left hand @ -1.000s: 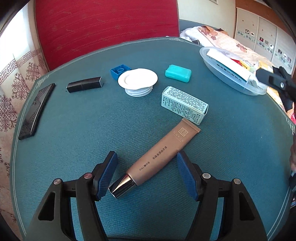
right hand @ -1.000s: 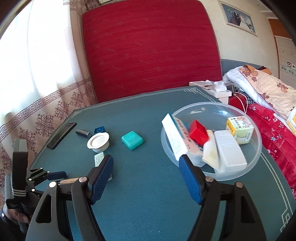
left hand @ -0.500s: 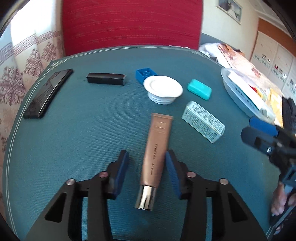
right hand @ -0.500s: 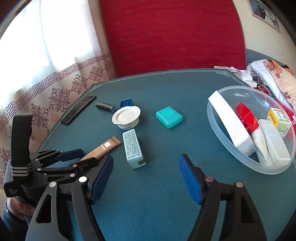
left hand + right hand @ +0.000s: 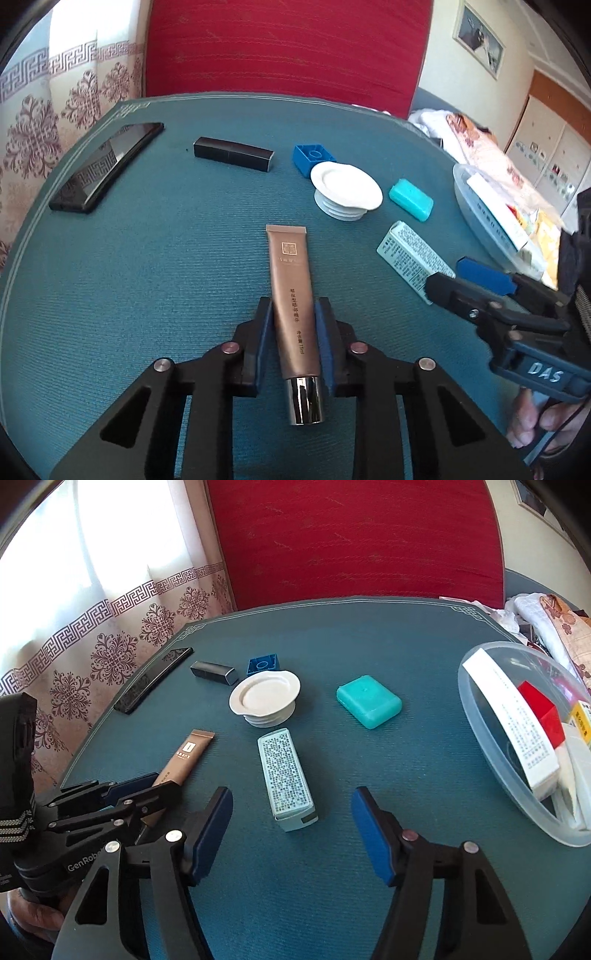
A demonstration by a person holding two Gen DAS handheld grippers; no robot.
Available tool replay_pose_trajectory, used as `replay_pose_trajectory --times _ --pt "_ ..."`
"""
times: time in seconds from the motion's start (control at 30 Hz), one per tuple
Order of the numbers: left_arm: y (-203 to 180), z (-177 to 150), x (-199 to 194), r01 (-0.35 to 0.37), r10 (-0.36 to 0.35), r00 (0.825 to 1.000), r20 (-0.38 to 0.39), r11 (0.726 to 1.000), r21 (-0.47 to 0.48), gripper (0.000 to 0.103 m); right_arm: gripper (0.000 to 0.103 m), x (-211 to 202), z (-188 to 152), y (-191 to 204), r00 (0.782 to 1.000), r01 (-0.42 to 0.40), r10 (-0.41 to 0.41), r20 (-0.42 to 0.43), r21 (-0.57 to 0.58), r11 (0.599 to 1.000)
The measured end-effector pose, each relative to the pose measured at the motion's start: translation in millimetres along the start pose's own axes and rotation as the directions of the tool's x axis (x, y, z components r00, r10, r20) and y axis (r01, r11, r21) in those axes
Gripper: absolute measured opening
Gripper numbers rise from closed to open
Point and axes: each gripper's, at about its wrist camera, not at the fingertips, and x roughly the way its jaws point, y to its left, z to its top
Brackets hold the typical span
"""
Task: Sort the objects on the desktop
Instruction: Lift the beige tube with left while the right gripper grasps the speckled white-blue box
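Clamping bronze tube (image 5: 291, 306): left hand-held gripper (image 5: 293, 328).

Two low fisheye views over the green table (image 5: 147, 258), facing the red headboard (image 5: 351, 542), sharing tabletop clutter.

Teal table (image 5: 369, 886) with pale border line — on it: phone (image 5: 107, 166), black case (image 5: 233, 153), blue brick (image 5: 313, 159), white lid (image 5: 345, 191), teal soap box (image 5: 368, 700), printed carton (image 5: 286, 779), bronze tube (image 5: 291, 310), clear bowl (image 5: 476, 716) at right edge.

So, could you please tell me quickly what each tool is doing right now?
Left tool: closed on the brown tube.
Right tool: open, holding nothing.
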Motion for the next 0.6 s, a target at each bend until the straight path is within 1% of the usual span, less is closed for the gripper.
replay_pose_trajectory --times 0.1,0.27,0.47,0.57,0.6 --pt "1.1 0.0 -0.8 0.01 -0.01 1.0 0.009 1.0 -0.013 0.025 0.067 6.1 2.1 1.8 1.0 0.008 -0.008 -0.008 -0.003 1.0" --pt "3.4 1.1 -5.4 0.02 -0.019 0.999 0.031 0.999 -0.031 0.025 0.061 12.8 5.5 0.8 1.0 0.01 -0.01 -0.015 0.011 1.0" --pt "-3.2 3.0 -11.7 0.01 -0.01 0.998 0.057 1.0 -0.005 0.025 0.052 21.1 9.4 3.6 0.999 0.013 -0.013 -0.029 0.0 1.0" --pt "-5.0 5.0 -16.9 0.009 -0.009 0.997 0.07 1.0 -0.005 0.025 0.042 26.7 9.8 7.6 0.999 0.02 -0.021 -0.045 -0.025 0.999" --pt "-4.8 5.6 -18.7 0.01 -0.009 0.997 0.074 1.0 -0.007 0.026 0.037 27.6 9.8 8.5 0.998 0.029 -0.031 -0.045 -0.033 0.999"
